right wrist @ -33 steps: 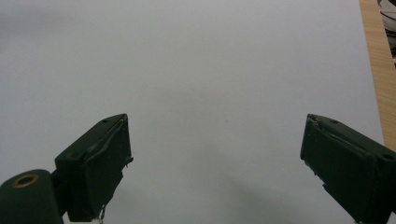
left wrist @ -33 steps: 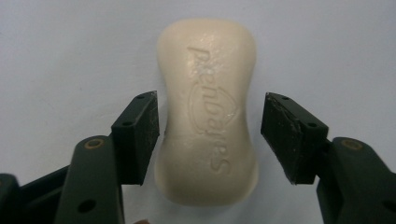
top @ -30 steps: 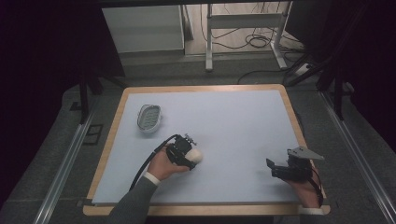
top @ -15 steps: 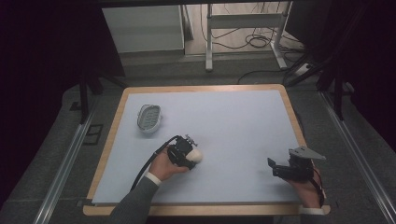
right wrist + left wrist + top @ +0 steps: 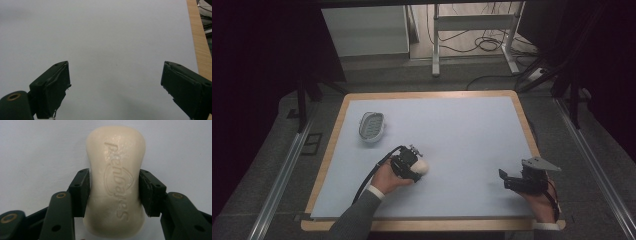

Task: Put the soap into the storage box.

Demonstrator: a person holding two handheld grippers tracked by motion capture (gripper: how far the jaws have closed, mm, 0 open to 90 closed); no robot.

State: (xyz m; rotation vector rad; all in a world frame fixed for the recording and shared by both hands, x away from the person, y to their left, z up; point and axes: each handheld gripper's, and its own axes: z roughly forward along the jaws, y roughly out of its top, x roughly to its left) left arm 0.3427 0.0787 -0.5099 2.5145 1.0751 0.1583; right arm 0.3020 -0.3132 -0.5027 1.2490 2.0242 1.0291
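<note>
Left tongs (image 5: pixel 113 192) clamped on the cream soap bar (image 5: pixel 115 182) at its narrow waist, both pads pressed against its sides after jaws just reopened a hair; bar runs lengthwise out between the jaws, embossed side up, over the pale desk (image 5: pixel 472 130). Right tongs (image 5: pixel 115 87) wide open, nothing between them, low over bare desk near its right edge, well apart from the soap. Soap dish (image 5: pixel 372 126) sits up-left of the left tongs, apart from them.

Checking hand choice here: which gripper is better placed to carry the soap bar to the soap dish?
Left. The left gripper has just closed on the soap bar, and the soap dish lies on its side. The right gripper is open, empty, far right.
</note>
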